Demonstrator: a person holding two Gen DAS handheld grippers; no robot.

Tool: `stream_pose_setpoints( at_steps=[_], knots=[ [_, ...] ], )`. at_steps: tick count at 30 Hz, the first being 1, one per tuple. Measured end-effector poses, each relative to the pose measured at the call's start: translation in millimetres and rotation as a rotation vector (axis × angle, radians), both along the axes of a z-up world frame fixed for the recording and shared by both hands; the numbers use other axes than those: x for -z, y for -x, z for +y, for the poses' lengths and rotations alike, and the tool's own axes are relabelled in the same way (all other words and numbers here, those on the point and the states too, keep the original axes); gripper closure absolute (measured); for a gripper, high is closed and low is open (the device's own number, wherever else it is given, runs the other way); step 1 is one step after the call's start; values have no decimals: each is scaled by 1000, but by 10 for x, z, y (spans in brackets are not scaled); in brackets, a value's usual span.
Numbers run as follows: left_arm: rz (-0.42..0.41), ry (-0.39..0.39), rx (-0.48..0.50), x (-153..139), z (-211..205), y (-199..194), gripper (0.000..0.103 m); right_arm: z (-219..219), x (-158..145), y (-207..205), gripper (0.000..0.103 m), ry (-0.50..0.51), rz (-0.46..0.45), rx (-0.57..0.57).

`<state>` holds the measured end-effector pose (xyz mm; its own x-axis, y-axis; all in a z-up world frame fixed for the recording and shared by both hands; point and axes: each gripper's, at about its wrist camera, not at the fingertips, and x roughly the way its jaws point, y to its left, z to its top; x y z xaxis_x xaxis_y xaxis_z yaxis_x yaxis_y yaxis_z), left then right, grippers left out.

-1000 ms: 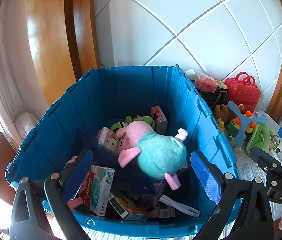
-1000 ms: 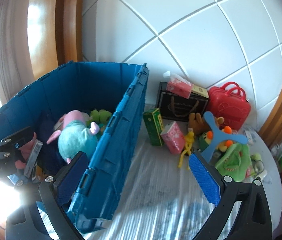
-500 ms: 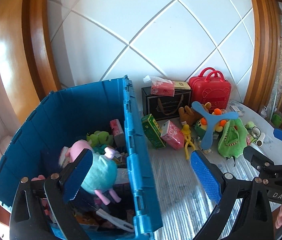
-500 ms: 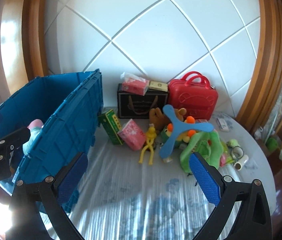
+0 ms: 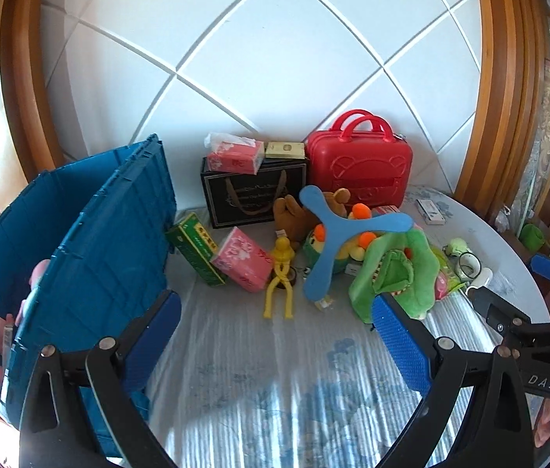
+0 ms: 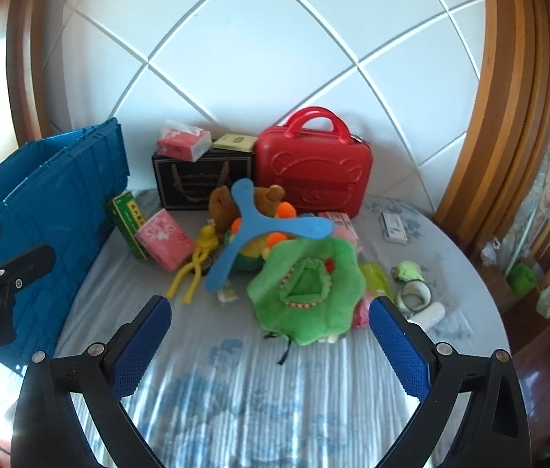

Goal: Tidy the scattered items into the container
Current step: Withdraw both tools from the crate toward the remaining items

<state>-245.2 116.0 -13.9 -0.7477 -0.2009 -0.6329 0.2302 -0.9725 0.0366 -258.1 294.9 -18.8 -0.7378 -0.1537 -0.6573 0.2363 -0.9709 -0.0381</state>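
A: Item one, container?

B: Blue crate (image 5: 91, 241), left side of the bench (image 5: 259, 366), long axis running away toward the wall. A pink plush (image 5: 35, 273) shows inside over its rim.

A: Scattered lot?

B: Blue three-armed boomerang (image 5: 337, 230) lying atop the toy pile, one arm pointing at the wall, one to the right, the longest toward the camera. Green plush (image 6: 308, 284) just beside it, mouth facing up. Yellow figure (image 5: 281, 277) flat, legs toward the camera. Pink tissue pack (image 5: 243, 259) touching a green box (image 5: 197, 249) that leans on the crate. Brown plush (image 5: 294, 214) behind the boomerang.

A: Tongs?

B: Left tongs (image 5: 275, 335) spread wide, nothing between them, hovering over bare cloth. Right tongs (image 6: 269, 337) equally wide, empty, the green plush just ahead of them.

A: Surface and room?

B: Bench round-edged, under a blue-and-white striped cloth. At the back: black gift bag (image 5: 253, 195) carrying a red tissue pack (image 5: 236, 156), and a red case (image 5: 361, 167), against a white panelled wall (image 5: 275, 58) with wooden frames (image 5: 497, 78).
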Motion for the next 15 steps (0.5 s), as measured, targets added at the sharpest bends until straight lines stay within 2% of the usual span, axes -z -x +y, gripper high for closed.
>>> stream_pose_setpoints(
  at_steps=[6,11,15],
  knots=[
    [-63,-9,25,211,464,227,3,696,224,169,0,21,-70,66],
    [-94,-25,67,435,614,364,3,1158,387,135,0,40,-111,177],
    [-113,-57,104,653,671,446,3,1440,521,56,0,6,-149,261]
  ],
)
